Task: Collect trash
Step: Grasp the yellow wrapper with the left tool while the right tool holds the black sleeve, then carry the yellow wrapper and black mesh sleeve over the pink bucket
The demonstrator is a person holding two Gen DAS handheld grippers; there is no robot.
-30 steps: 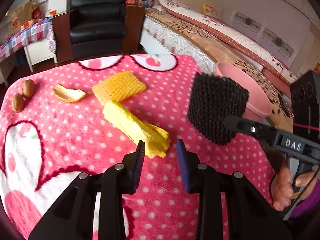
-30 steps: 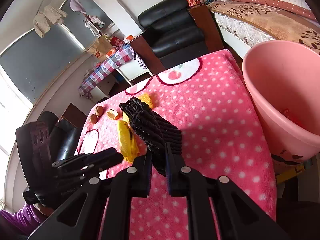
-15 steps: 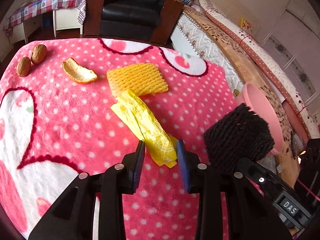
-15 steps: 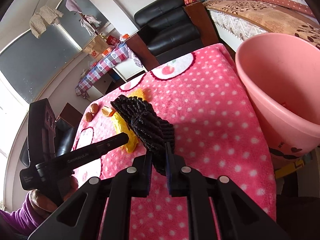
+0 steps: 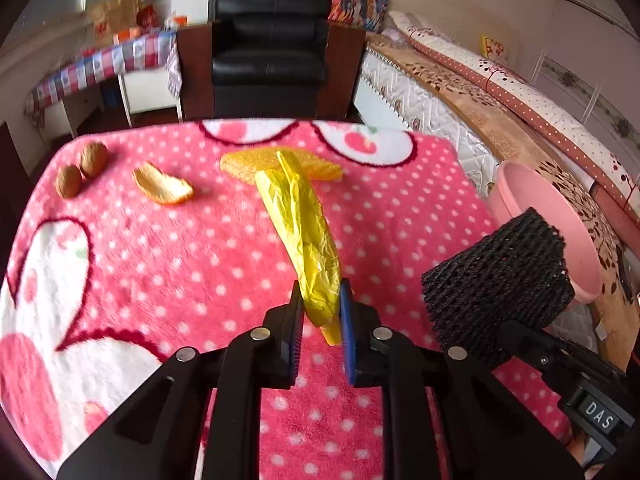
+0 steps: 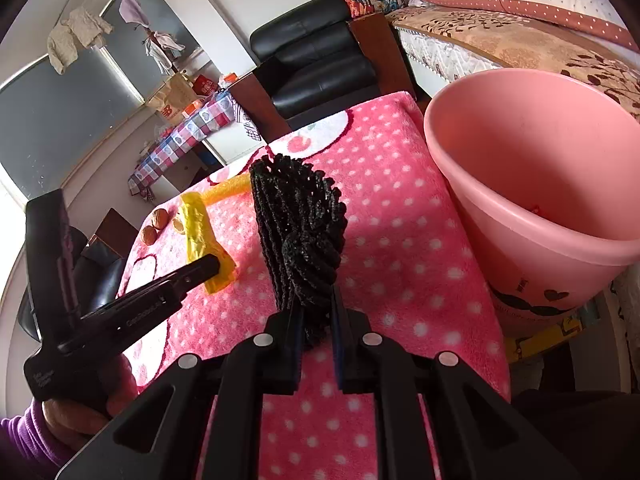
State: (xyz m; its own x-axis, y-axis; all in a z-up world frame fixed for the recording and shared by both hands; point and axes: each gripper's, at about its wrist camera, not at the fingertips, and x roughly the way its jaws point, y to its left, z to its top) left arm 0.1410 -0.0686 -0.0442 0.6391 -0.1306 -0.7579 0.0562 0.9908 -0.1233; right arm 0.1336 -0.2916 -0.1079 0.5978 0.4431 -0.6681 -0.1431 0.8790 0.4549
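A crumpled yellow plastic bag [image 5: 304,224] lies on the pink dotted blanket [image 5: 160,264]. Its near end sits between the blue pads of my left gripper [image 5: 320,314], whose jaws are closing and pinch it. From the right wrist view the left gripper [image 6: 212,268] grips the bag [image 6: 198,228] at its lower end. My right gripper [image 6: 314,312] is shut on a black foam mesh sleeve [image 6: 298,216], held above the blanket just left of the pink bucket [image 6: 520,152]. The same mesh [image 5: 496,276] shows at the right of the left wrist view.
An orange foam net [image 5: 248,164] lies behind the bag, an orange peel [image 5: 162,188] to its left, and two walnuts [image 5: 94,154] at the far left. The bucket rim [image 5: 560,216] stands past the table's right edge. A black armchair [image 5: 272,40] and a bed [image 5: 500,92] lie beyond.
My left gripper's jaws narrowed onto the near end of the yellow bag, which now stands up more. The right gripper with the black mesh stayed almost still near the bucket.
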